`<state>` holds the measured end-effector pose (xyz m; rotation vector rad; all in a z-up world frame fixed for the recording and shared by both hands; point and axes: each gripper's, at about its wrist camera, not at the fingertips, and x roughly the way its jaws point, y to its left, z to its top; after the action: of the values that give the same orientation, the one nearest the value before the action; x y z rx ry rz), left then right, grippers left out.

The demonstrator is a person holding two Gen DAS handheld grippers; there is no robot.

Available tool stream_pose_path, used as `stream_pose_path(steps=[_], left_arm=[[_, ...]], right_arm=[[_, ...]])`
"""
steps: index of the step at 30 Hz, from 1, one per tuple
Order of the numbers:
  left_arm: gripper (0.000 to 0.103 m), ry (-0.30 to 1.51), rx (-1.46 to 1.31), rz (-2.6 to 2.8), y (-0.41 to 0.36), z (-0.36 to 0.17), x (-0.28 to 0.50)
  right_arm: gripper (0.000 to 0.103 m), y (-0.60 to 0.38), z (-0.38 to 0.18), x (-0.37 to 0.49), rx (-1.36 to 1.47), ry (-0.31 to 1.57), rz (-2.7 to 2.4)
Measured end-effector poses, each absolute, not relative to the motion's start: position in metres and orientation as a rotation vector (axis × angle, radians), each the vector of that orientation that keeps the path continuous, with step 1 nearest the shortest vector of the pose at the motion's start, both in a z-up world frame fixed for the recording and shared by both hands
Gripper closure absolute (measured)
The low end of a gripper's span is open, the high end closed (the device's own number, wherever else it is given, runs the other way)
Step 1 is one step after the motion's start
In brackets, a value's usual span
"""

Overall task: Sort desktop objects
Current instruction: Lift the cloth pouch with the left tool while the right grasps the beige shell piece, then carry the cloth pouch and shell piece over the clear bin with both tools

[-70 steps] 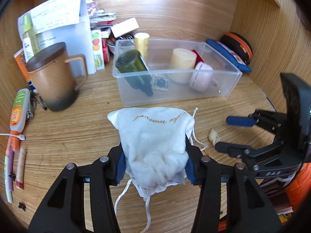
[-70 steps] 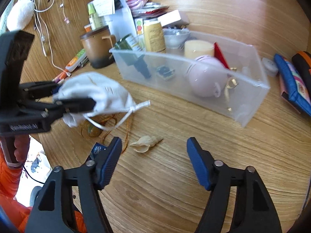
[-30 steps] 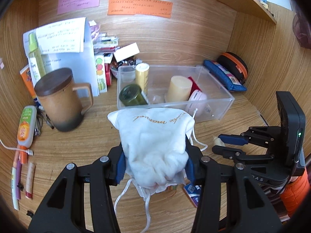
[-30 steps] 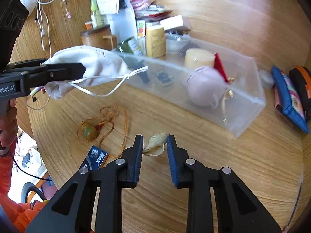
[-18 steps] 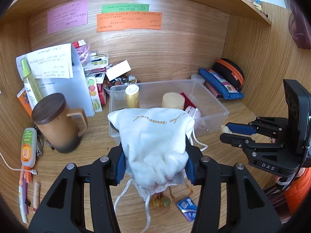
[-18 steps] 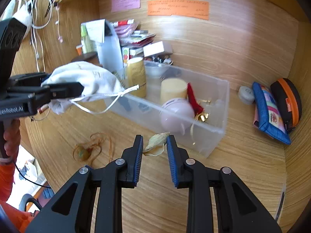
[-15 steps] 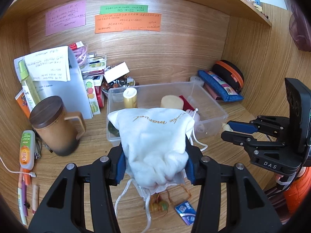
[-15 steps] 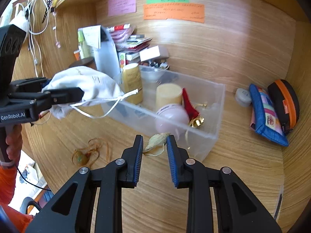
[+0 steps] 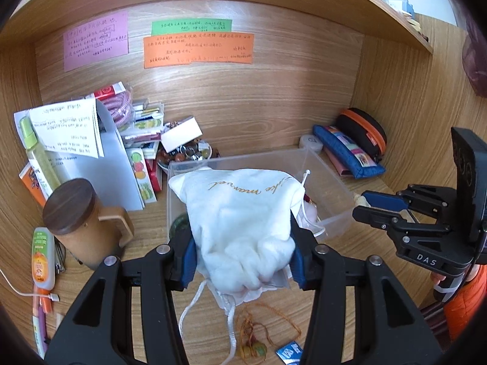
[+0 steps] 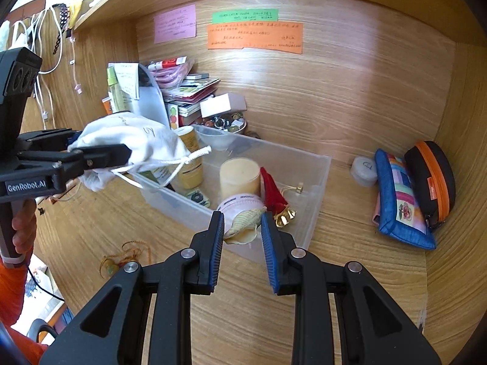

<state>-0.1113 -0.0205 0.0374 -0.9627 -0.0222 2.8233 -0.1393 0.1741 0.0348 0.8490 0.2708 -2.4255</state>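
At the far left a lidded mug (image 9: pixel 79 223) stood on the desk (image 9: pixel 146 222), untouched. The left gripper (image 9: pixel 242 252) had risen well clear of the desk, its jaws clamped on a white drawstring pouch (image 9: pixel 243 222) that now hung over the near left end of the clear plastic bin (image 10: pixel 316 179). To the right, the right gripper (image 10: pixel 242 231), open 2.3 seconds earlier, had its jaws closed on a small seashell (image 10: pixel 245 223), lifted off the desk and held above the bin's near wall. Both items seemed ready for release into the bin, while a beaded cord (image 9: pixel 255 339) lay on the desk unsorted
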Motion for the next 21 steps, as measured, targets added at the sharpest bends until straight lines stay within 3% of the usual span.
stream_pose_path(steps=[21], left_arm=[[0.054,0.0,-0.994,2.838,-0.026,0.04,-0.173]], right_arm=[[0.08,0.176,0.028,-0.193,0.882,0.249,-2.428]])
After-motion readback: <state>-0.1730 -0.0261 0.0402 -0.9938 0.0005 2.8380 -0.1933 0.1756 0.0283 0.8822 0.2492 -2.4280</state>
